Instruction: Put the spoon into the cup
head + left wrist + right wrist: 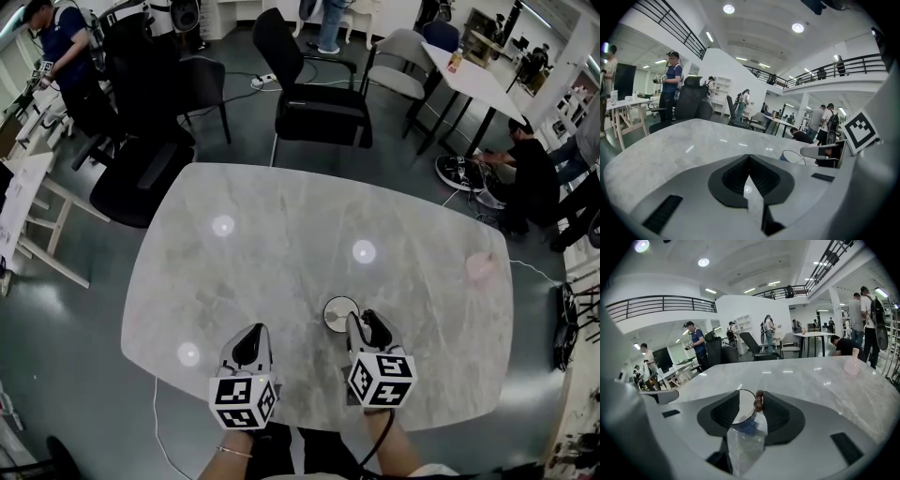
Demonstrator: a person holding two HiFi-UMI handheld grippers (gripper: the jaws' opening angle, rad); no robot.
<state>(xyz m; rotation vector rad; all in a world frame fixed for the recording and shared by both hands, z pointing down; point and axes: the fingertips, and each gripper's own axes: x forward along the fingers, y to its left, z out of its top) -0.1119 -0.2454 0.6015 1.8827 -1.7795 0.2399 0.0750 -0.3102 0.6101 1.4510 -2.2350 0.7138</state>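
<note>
A clear round cup [339, 312] stands on the marble table [281, 234] just ahead of my right gripper [364, 324]. In the right gripper view the cup's rim [740, 404] sits between the two pads. The spoon's brown beaded handle [759, 401] sticks up from the cup and leans on its rim, next to the right pad. The right gripper [749, 403] is open, and its pads do not press on the handle. My left gripper [251, 343] rests to the left, its pads together and empty [749, 159]. It sees the cup [792, 156] off to its right.
A pale pink object [483, 267] sits near the table's right edge, seen as a small pink bottle [853, 364] in the right gripper view. A black chair [319, 103] stands at the far edge and another [141, 178] at the left. People work at nearby desks.
</note>
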